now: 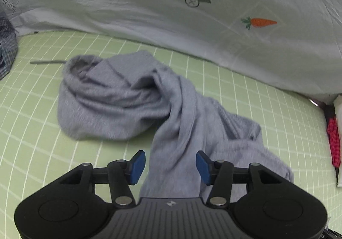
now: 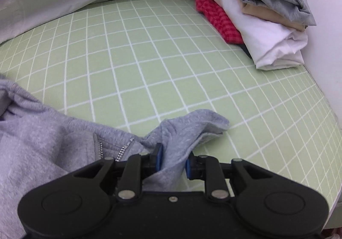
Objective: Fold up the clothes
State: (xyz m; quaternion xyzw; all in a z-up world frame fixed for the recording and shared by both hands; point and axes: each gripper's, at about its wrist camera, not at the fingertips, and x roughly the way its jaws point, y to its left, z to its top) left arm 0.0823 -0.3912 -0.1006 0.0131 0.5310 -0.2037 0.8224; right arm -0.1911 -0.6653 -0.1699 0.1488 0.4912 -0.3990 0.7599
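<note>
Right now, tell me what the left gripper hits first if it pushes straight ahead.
The grey hoodie: a twisted band of it already runs between the left gripper's open pads, and beyond that, probably the green checked sheet.

Left claw (image 1: pixel 171 166), at 6 o'clock: blue pads (image 1: pixel 137 166) apart, grey cloth running between them, pads not pressing it. Grey sweatshirt (image 1: pixel 119 100), centre: crumpled, hood bunched toward 10 o'clock, drawstring (image 1: pixel 48 61) trailing toward 9. Green grid-lined sheet (image 1: pixel 42 132): beneath it. White bedcover (image 1: pixel 149 3), 12 o'clock: printed carrot (image 1: pixel 260 22) toward 2. Red checked cloth (image 1: pixel 333 140), 3 o'clock. Blue plaid fabric (image 1: pixel 6 46), 9 o'clock edge.
</note>
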